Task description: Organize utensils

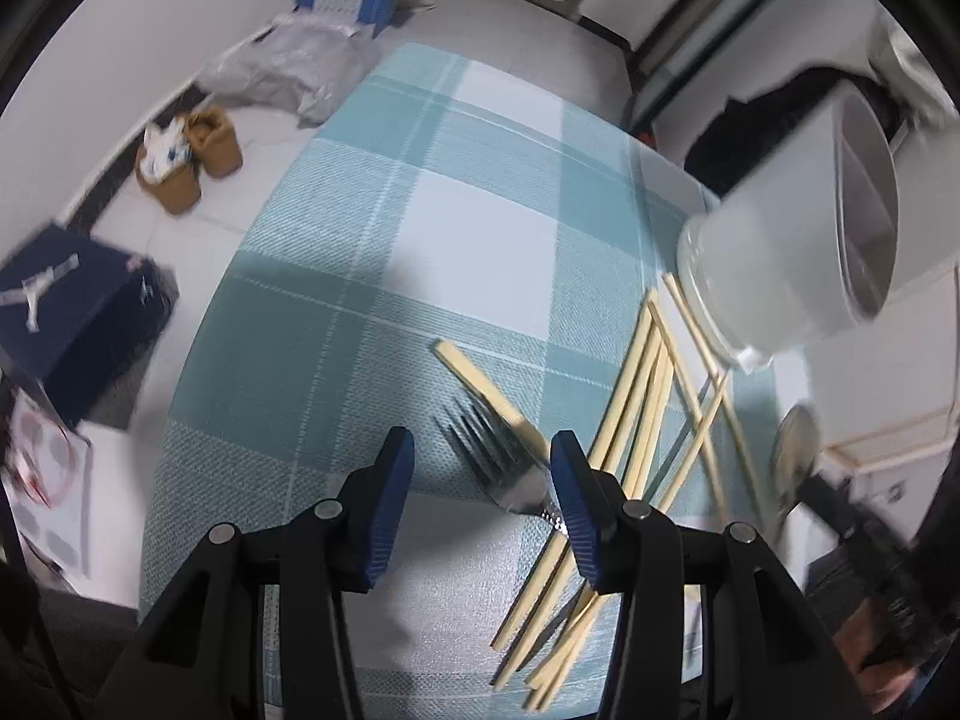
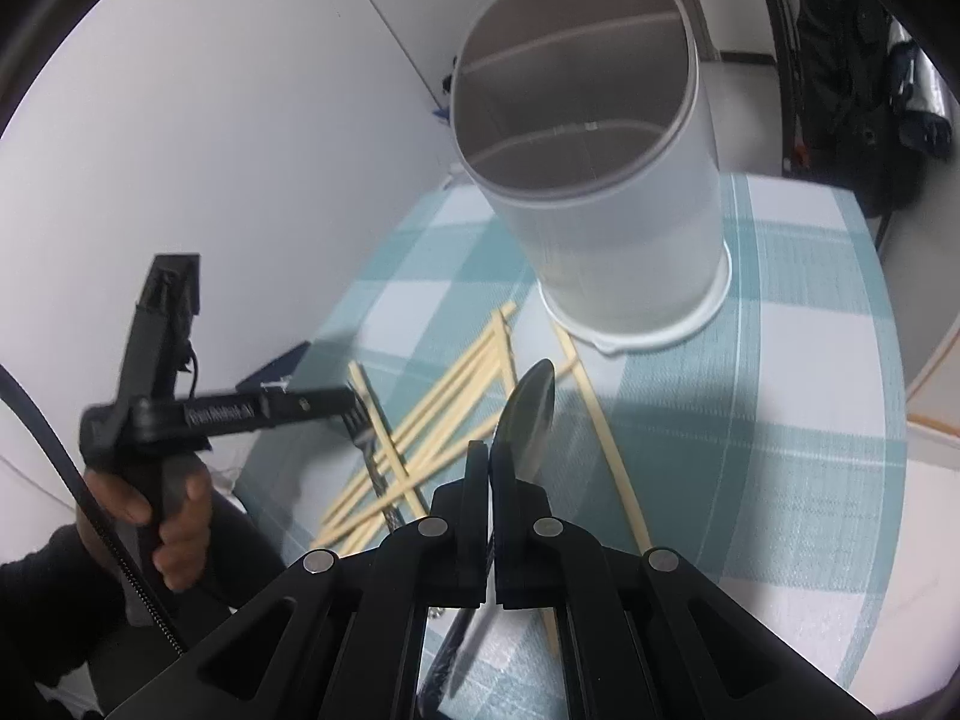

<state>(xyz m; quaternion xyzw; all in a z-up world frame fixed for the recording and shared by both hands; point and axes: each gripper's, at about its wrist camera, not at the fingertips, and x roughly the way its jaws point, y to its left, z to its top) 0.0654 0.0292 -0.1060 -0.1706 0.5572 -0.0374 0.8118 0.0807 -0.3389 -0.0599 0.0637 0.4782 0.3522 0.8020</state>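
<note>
Meanwhile, right gripper (image 2: 489, 468) with jaws pinched on shiny metal spoon (image 2: 529, 414), bowl raised toward tall white divided utensil holder (image 2: 606, 192) on teal-and-white checked surface (image 2: 780, 420). Left gripper (image 1: 483, 474) with jaws spread above silver metal fork (image 1: 501, 468), beside scattered pale wooden chopsticks (image 1: 636, 414), gripping nothing.

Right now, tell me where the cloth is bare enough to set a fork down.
Free: the checked cloth ahead of the left gripper, from the fork to the far edge, and the stretch to that side of the fork. Crowded: the chopsticks fan out between the fork and the white holder, some crossing beside its base.
</note>
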